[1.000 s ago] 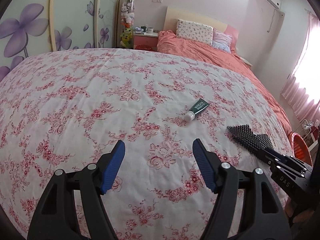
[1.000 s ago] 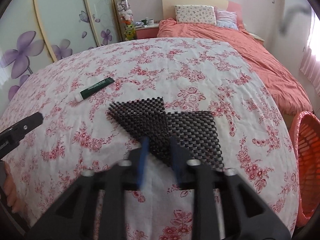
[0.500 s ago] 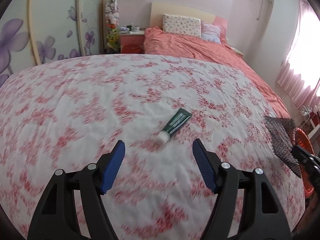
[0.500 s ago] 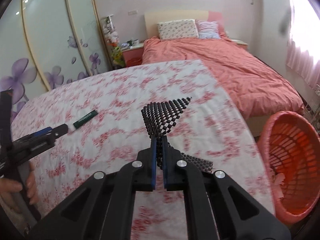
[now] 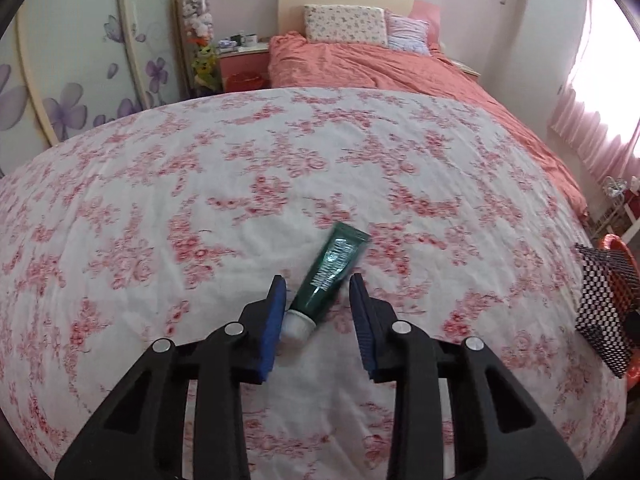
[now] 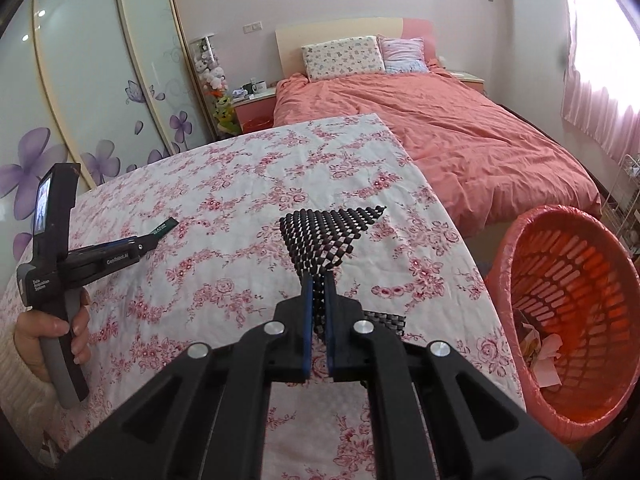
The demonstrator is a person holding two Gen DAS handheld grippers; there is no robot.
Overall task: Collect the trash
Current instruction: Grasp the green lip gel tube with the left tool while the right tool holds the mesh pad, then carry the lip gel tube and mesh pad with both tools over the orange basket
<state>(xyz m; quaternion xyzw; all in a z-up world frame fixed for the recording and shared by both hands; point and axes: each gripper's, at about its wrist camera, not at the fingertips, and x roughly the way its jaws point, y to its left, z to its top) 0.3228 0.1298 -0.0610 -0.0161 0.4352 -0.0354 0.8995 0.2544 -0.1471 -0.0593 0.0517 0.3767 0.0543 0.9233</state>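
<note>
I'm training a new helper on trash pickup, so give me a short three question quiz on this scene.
1. True or false: the right gripper is shut on the black mesh.
2. What lies between the fingers of the left gripper? A: a green tube. B: a pillow. C: a cup.
3. Fill in: in the right wrist view, the orange basket stands on the ____ side.

Key
1. True.
2. A. Those jaws have just been closing with the tube between them, and it does not look clamped yet.
3. Right.
</note>
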